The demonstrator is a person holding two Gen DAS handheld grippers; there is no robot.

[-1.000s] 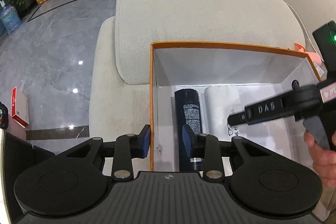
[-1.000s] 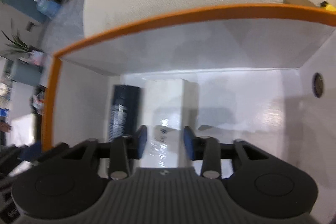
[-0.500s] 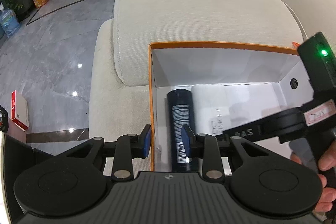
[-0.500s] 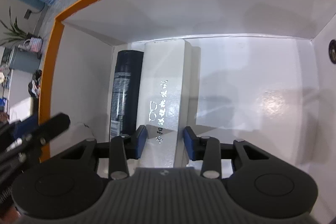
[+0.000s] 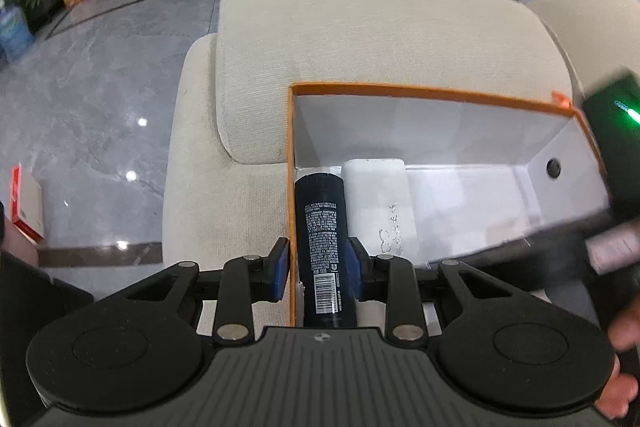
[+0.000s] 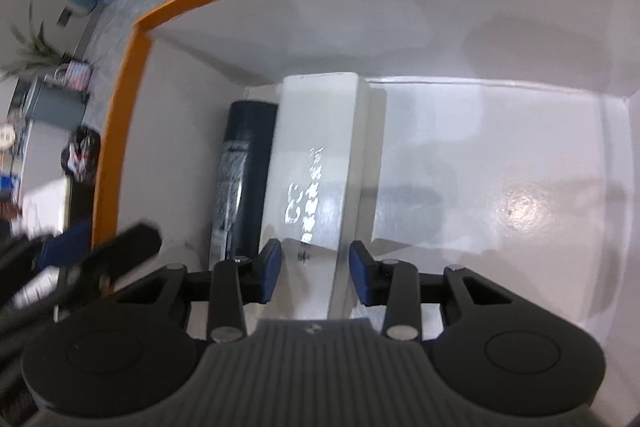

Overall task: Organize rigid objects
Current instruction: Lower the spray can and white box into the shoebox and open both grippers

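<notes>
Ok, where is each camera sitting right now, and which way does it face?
Left wrist: on the left gripper, angled down over the orange box's left wall, dark can between its fingers; the other hand shows.
Right wrist: on the right gripper, looking down into the box at the white carton.
Shared: box, can, carton.

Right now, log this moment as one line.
box: on sofa | can: flat in box, by left wall | white case: beside can | left claw: over can | right claw: over case
</notes>
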